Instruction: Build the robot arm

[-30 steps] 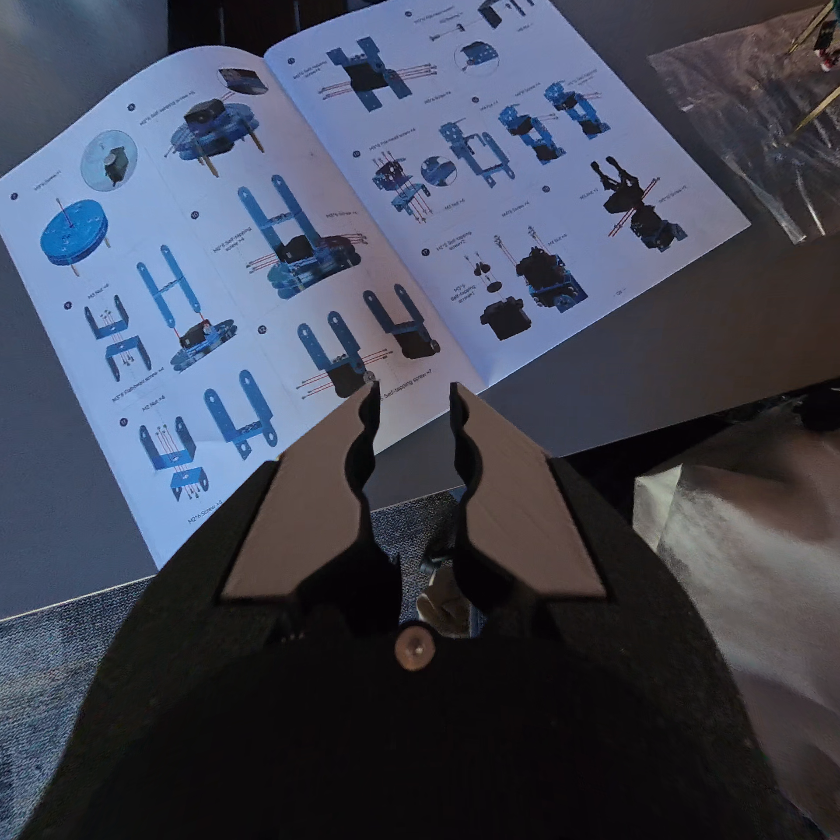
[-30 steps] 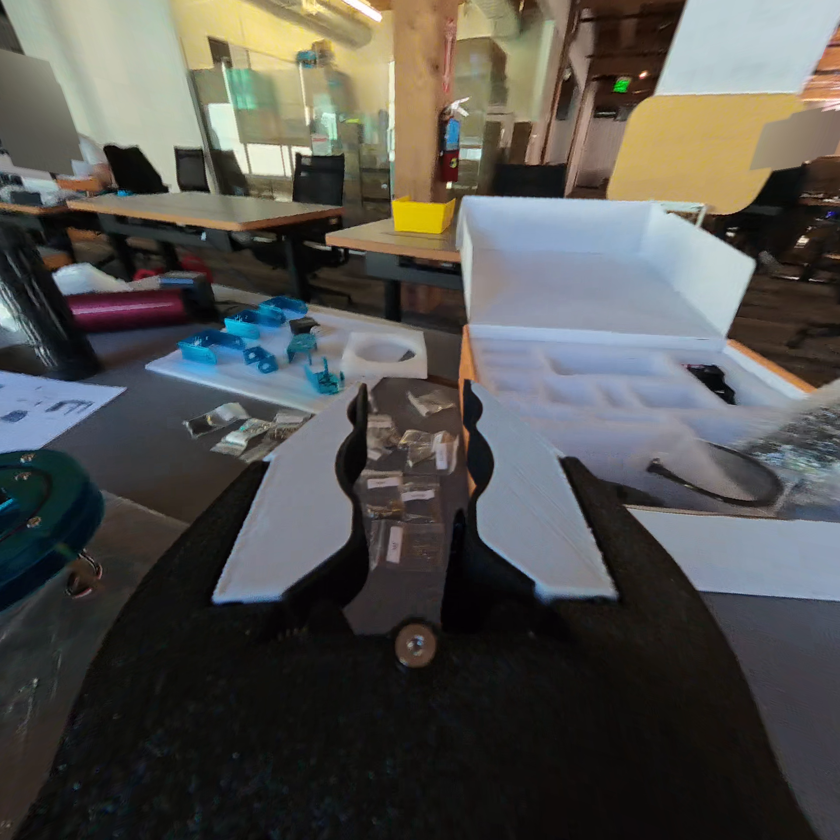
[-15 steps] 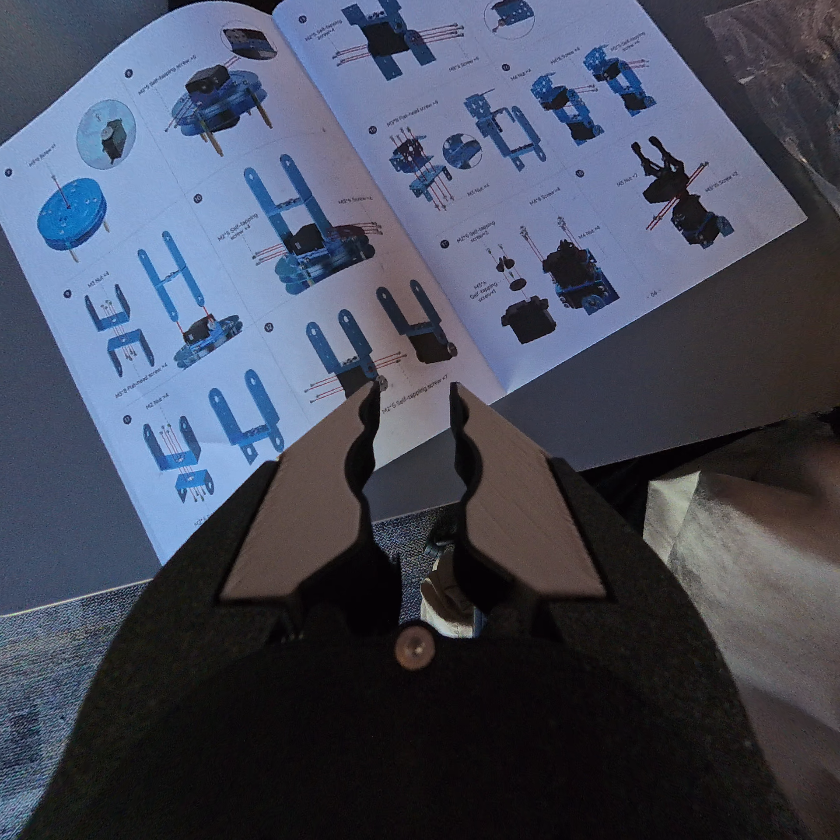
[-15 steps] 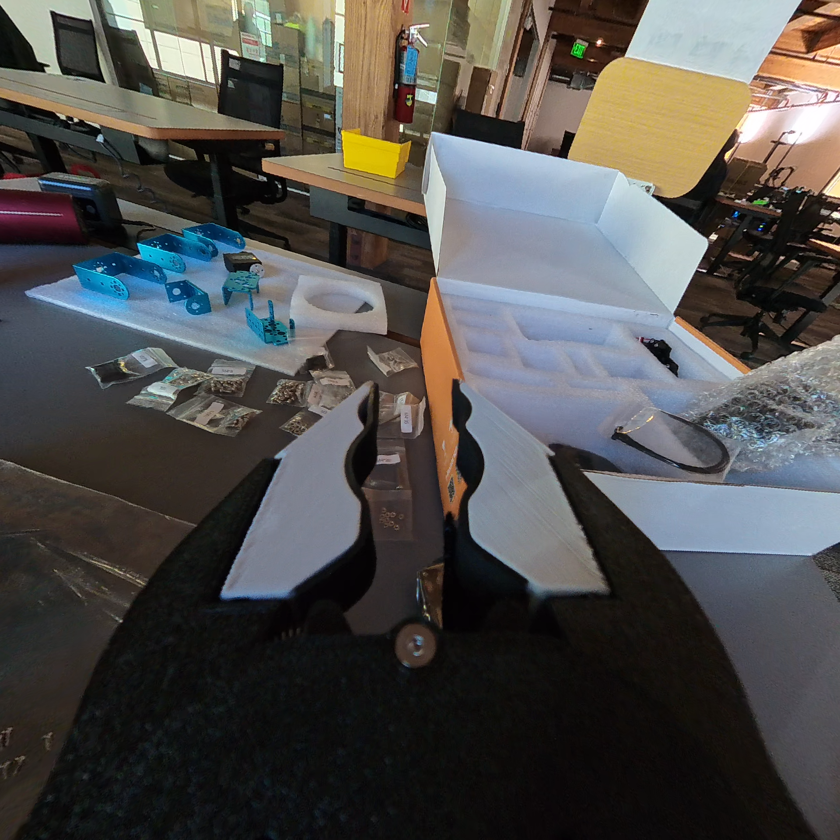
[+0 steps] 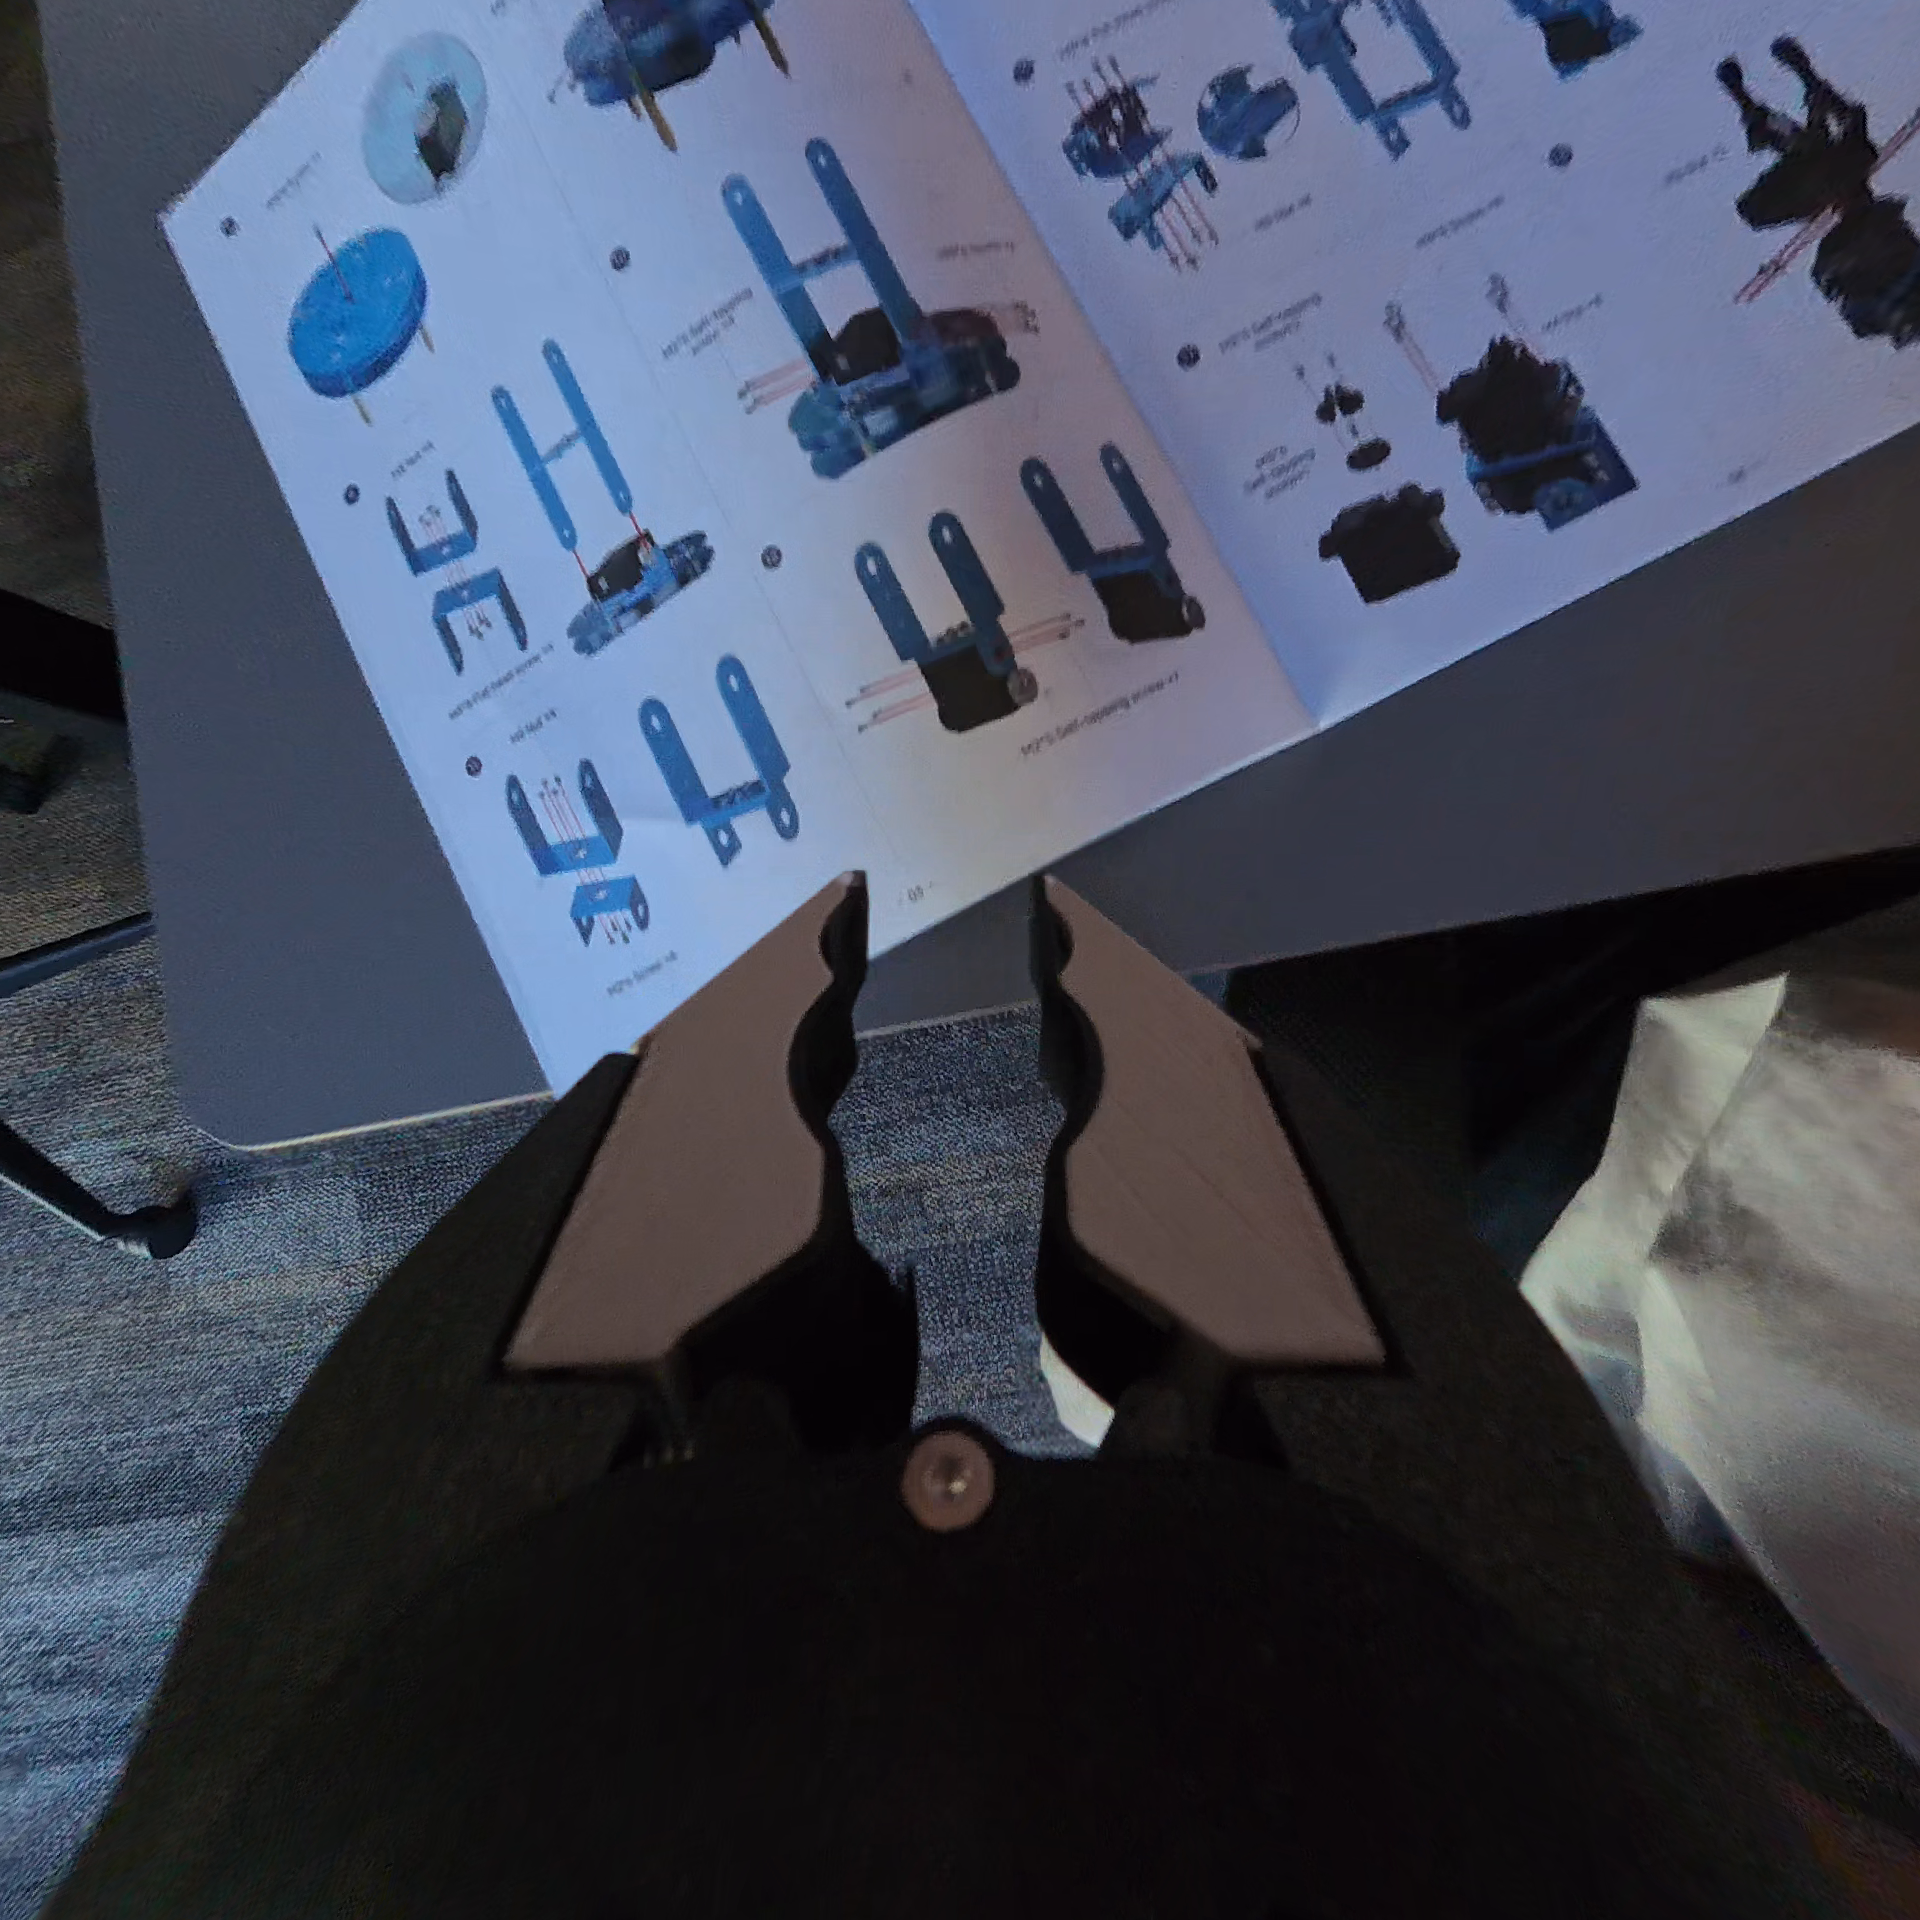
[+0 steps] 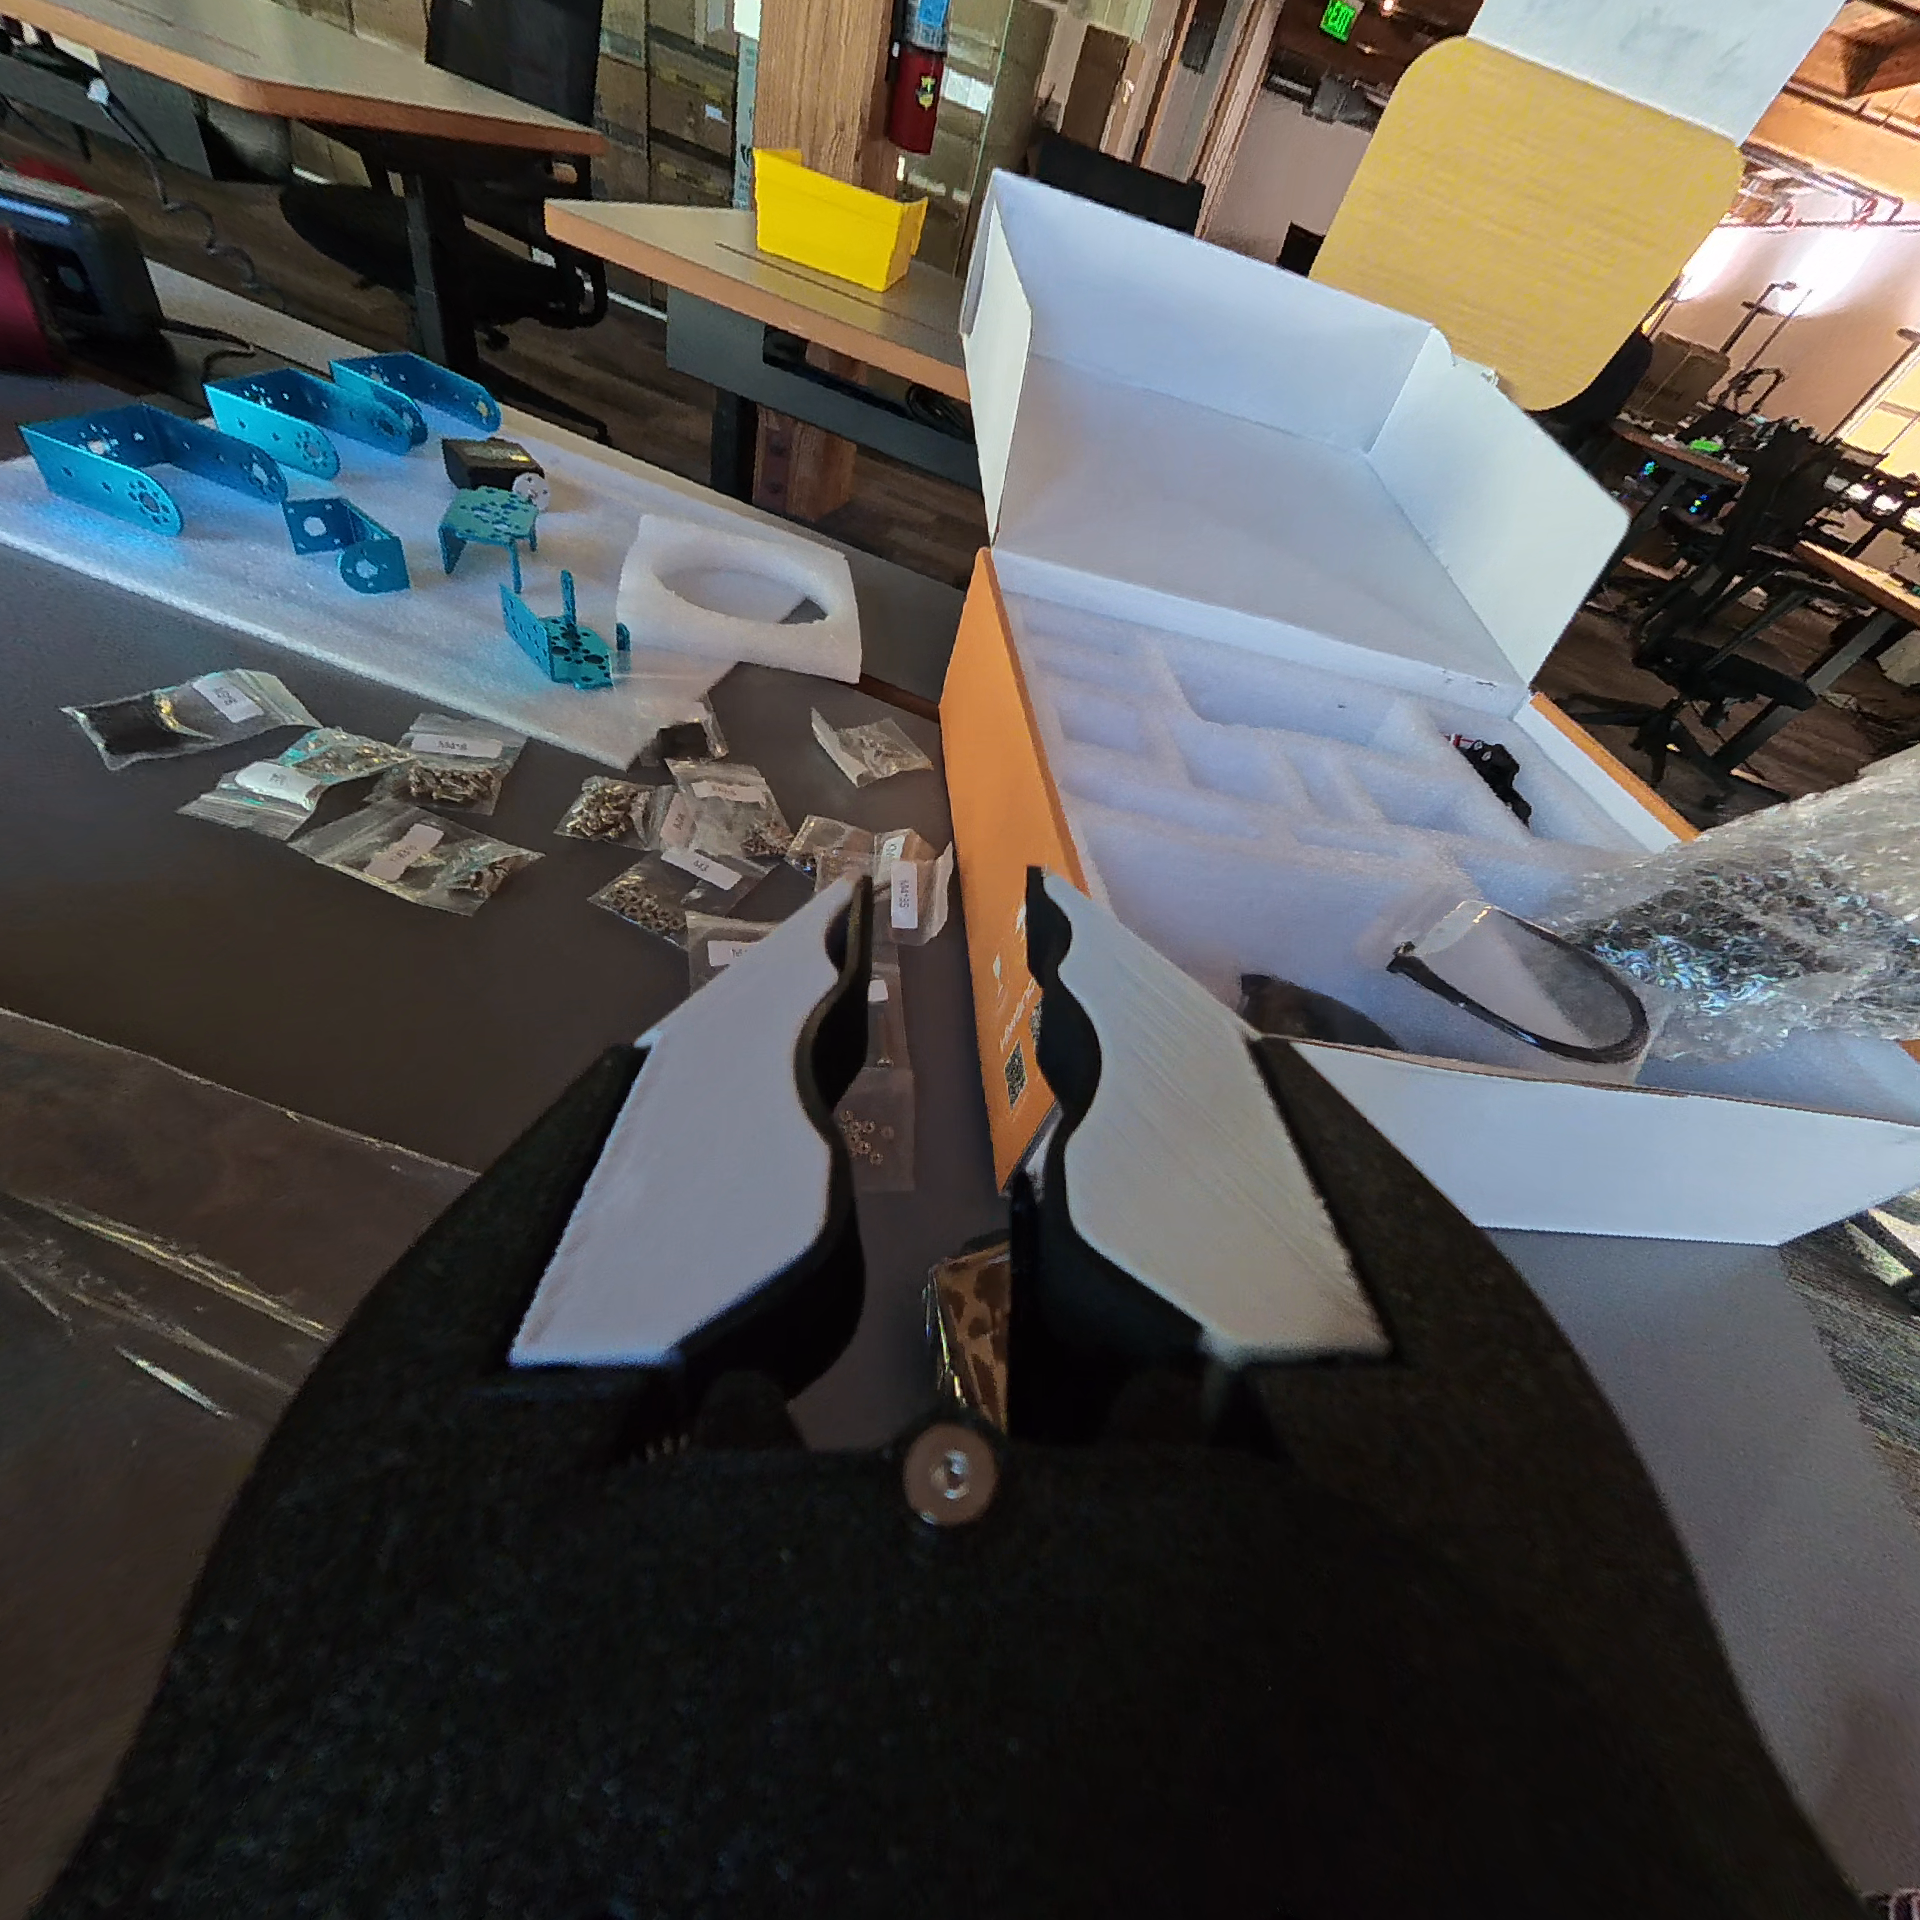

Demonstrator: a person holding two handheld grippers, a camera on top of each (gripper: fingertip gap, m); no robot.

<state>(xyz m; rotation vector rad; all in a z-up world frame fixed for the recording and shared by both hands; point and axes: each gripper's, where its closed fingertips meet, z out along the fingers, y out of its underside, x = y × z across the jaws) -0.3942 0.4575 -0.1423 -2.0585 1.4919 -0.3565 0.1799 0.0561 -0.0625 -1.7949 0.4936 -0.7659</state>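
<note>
Above the worktop's near edge, the left gripper (image 5: pixel 945 894) hovers empty, fingers spread, over an open instruction booklet (image 5: pixel 727 436), thin and floppy, while the right gripper (image 6: pixel 945 894), equally spread and empty, hangs over small screw bags (image 6: pixel 416 852) just beside an open orange box (image 6: pixel 997 790).

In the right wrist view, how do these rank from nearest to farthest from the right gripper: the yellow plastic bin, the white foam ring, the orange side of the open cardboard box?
From the right gripper:
1. Orange side of the open cardboard box, just right of the fingertips.
2. White foam ring, ahead and left, on the dark table.
3. Yellow plastic bin, far back on another desk.
</note>
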